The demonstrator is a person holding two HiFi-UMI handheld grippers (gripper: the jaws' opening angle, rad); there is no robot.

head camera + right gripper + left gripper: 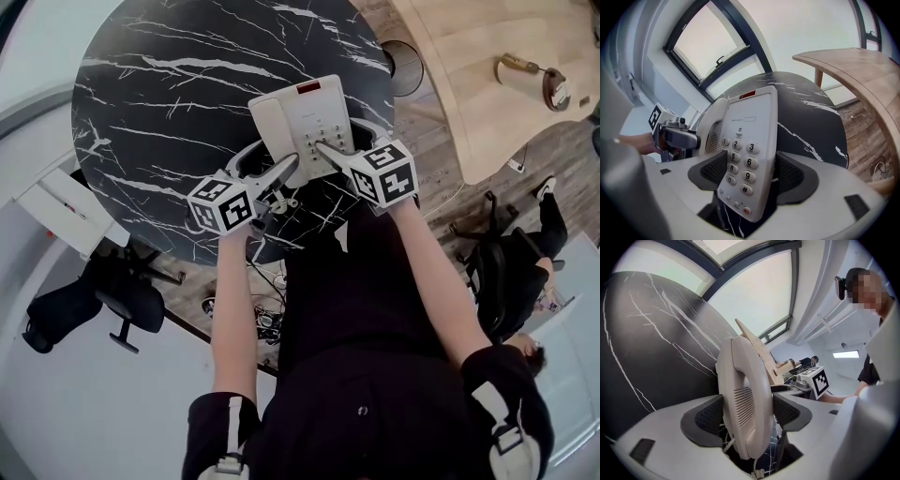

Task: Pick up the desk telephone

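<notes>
**Location.** The desk telephone (305,117) is over the near half of the round black marble counter (169,103), a little right of centre and close to the near edge. Its keypad faces up. No view settles whether it rests on the counter or is just clear of it.

**Tongs.** The left tongs (749,416) are closed on the handset (745,399). Their ribbed pads lie against its two flanks near the lower end, with no gap visible. The right tongs (751,172) are closed across the keypad end of the base, one pad on each side edge.

**Handling, as judged.**
- The shell looks like hard, smooth plastic: stiff, fairly light and liable to slip under a weak grip.
- The handset appears only to sit in its cradle, tied to the base by a cord (756,473). A pull on the handset alone would likely leave the base behind.
- The side edges of the base are the sound place to hold, with the handset held as well so both rise together.
- Pads should stay off the keys.

**Containers.** None seen on the counter.
</notes>
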